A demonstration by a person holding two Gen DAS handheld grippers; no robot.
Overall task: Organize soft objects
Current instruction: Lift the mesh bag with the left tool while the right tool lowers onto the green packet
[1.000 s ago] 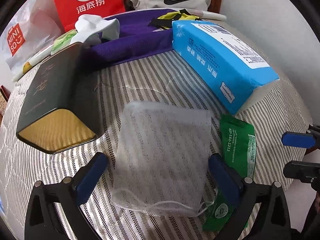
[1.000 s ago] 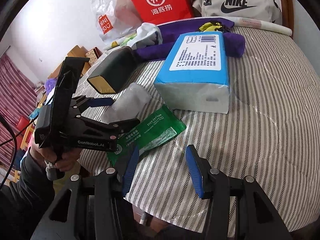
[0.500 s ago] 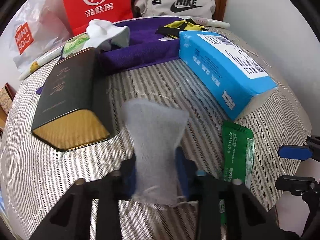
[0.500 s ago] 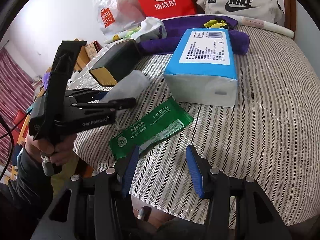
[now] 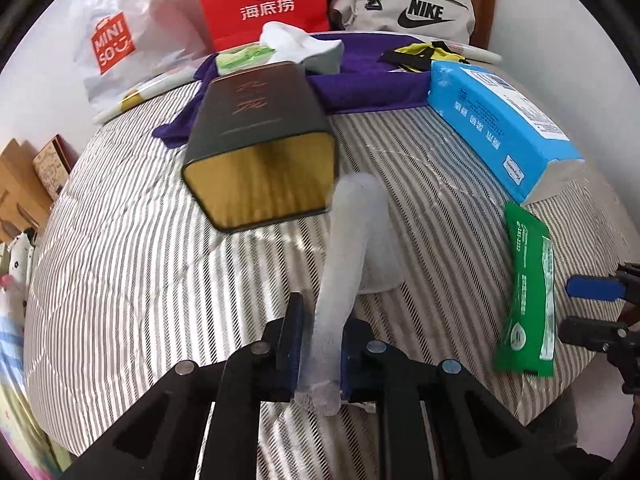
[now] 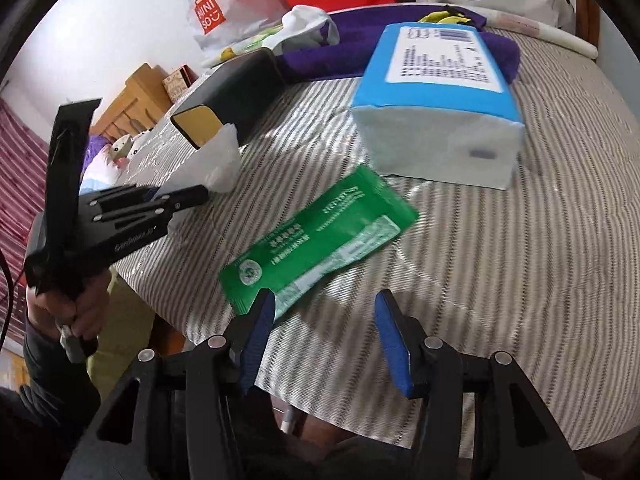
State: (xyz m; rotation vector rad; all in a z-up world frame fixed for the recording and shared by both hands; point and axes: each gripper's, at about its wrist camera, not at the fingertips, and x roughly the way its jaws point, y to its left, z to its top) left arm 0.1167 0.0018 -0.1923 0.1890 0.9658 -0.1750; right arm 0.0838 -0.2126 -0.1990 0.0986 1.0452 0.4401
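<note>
Two grippers are mine; my left gripper (image 5: 318, 354) has just been closing and now pinches the near end of a translucent white mesh pouch (image 5: 352, 240), whose far end trails on the grey striped bedcover (image 5: 120, 240) just before the open gold-lined mouth of a dark rectangular tin box (image 5: 260, 136); my right gripper (image 6: 326, 340) has been opening a little and stands open with nothing between its jaws, near the edge of a flat green foil sachet (image 6: 320, 240); beyond that lies a blue paper-wrapped tissue pack (image 6: 436, 92), then a purple towel (image 5: 360, 84). I judge the pouch is bound for the tin; I should lift the limp far end clear of the cover, keep the pinch firm and feed that end into the mouth first, lest it fold against the rim. The tin's inside is barely visible; the pouch's drawstring I cannot make out; the pads are mostly hidden behind the mesh.
</note>
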